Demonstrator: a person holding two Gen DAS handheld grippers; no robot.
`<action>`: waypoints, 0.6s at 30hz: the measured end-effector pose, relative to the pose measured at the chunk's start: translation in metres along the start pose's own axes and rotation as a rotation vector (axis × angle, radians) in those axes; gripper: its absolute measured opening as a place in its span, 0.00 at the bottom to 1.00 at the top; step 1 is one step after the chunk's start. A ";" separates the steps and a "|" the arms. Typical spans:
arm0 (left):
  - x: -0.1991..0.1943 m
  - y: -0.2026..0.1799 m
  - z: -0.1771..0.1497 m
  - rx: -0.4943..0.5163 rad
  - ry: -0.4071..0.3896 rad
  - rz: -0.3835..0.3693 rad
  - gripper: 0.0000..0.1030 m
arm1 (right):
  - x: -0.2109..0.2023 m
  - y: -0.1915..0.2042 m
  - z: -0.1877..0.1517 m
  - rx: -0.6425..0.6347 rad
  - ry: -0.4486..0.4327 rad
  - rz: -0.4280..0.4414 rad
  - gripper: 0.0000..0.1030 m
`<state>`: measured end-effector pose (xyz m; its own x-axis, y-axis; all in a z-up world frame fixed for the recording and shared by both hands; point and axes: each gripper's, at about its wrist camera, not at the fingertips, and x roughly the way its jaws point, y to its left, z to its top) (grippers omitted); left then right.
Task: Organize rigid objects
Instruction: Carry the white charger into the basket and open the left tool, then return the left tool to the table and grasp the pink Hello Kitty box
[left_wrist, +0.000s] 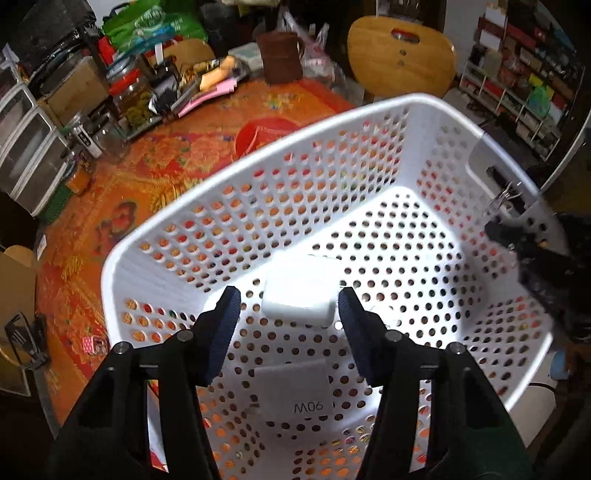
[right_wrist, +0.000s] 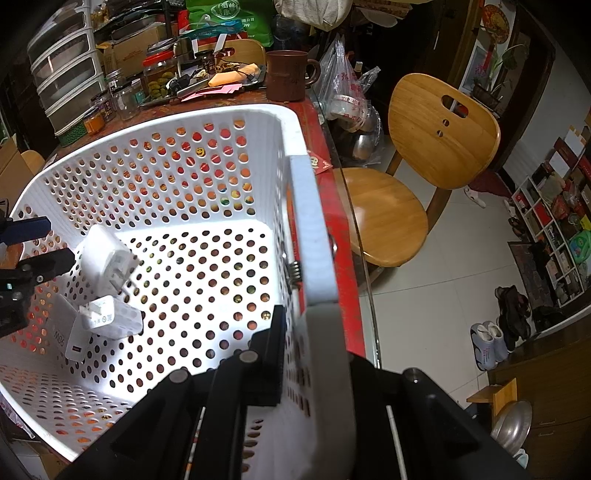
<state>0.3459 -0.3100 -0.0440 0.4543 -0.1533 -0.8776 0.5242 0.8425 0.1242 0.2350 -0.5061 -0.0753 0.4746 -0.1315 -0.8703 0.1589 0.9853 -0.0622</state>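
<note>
Two, maybe three white chargers already sit inside the white basket (right_wrist: 147, 125), so a fair part of the job looks done. I see one 90W charger (left_wrist: 295, 391) lying flat on the basket floor, nearest my left tongs (left_wrist: 288, 310). A smaller white charger (left_wrist: 298, 306) is just beyond it, towards the basket's middle. Right wrist view shows a plug-type adapter (right_wrist: 107, 262) tipped against the basket's left wall, prongs out, w/ another white block (right_wrist: 114, 317) leaning on the 90W one below it. Can't tell if that block and the small charger are one item; exposure is blown out.

Left tongs: spread wide, nothing between the pads, hanging over the basket floor w/ the small charger framed in the gap but not touched. Reads to me as either just let go or about to grab; can't say which.

Right tongs (right_wrist: 314, 354): clamped on the basket's right-hand rim, one finger inside the wall, the other outside. Basket looks tilted, so I judge I'm steadying or lifting it by that rim.

What's left: the worktop (left_wrist: 140, 177) beyond the basket's far wall has jars, a brown mug (right_wrist: 288, 75), papers, a red bowl (left_wrist: 258, 133). No more chargers visible outside the basket, though clutter hides plenty. My guess: mostly sorted, w/ tidying inside the basket remaining.
</note>
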 end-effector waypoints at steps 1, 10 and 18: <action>-0.006 0.002 -0.001 0.005 -0.020 0.004 0.71 | 0.000 0.001 0.000 -0.001 0.001 0.000 0.10; -0.075 0.120 -0.032 -0.133 -0.209 0.117 0.99 | 0.000 0.001 0.001 -0.009 0.007 0.000 0.10; 0.014 0.287 -0.103 -0.426 0.015 0.219 0.96 | 0.001 0.001 0.001 -0.012 0.009 -0.001 0.10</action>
<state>0.4286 -0.0170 -0.0682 0.5092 0.0558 -0.8588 0.0743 0.9913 0.1085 0.2365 -0.5056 -0.0753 0.4663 -0.1315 -0.8748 0.1485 0.9865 -0.0691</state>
